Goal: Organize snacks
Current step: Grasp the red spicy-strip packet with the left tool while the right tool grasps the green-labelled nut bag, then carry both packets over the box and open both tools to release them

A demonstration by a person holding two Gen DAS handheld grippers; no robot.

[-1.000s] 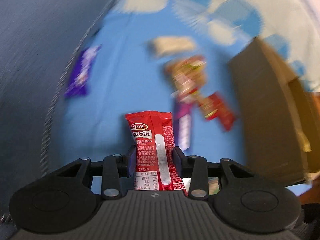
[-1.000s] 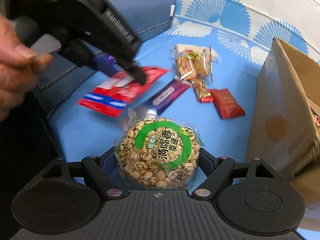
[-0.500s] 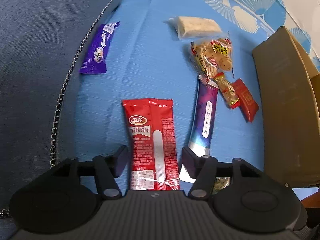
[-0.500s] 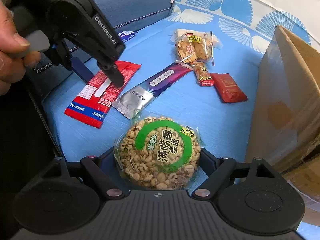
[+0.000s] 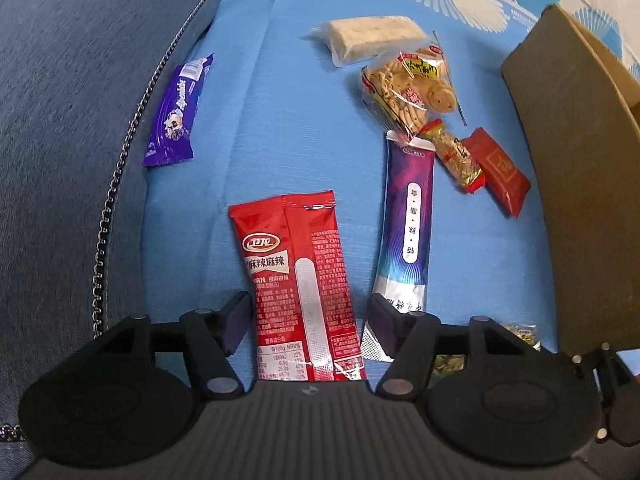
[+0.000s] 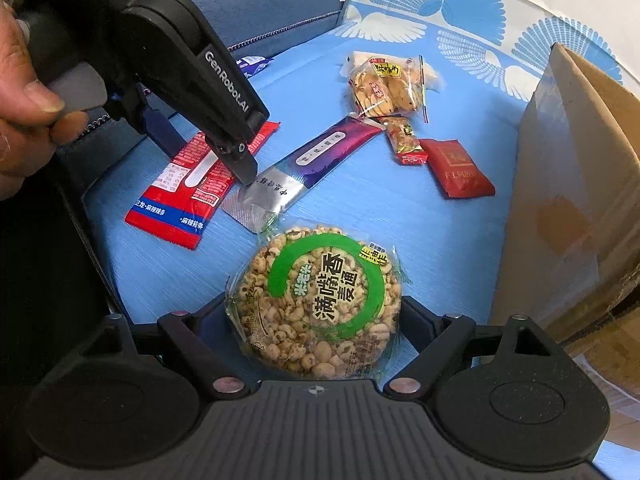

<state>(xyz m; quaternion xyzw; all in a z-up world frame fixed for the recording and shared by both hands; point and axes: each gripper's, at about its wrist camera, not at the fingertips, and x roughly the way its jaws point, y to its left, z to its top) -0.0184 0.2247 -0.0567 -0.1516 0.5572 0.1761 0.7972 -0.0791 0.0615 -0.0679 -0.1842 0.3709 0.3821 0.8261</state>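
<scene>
My left gripper (image 5: 306,316) is open. A red spicy-strip packet (image 5: 298,280) lies flat on the blue sheet between its fingers, which straddle it. In the right wrist view the left gripper (image 6: 208,148) hovers over the same red packet (image 6: 192,188). My right gripper (image 6: 316,320) is shut on a round puffed-grain cake (image 6: 316,300) with a green ring label, held just above the sheet. A long purple bar (image 5: 408,220) lies right of the red packet and also shows in the right wrist view (image 6: 312,160).
A brown cardboard box (image 5: 580,160) stands at the right, also in the right wrist view (image 6: 568,184). A biscuit bag (image 5: 408,88), white bar (image 5: 368,36), small nut bar (image 5: 456,156), dark red packet (image 5: 500,172) and purple wafer (image 5: 176,112) lie on the sheet. A grey cushion (image 5: 60,120) borders the left.
My left gripper opened and the red packet now lies flat on the sheet; one second ago it was held upright. My right gripper still holds the grain cake.
</scene>
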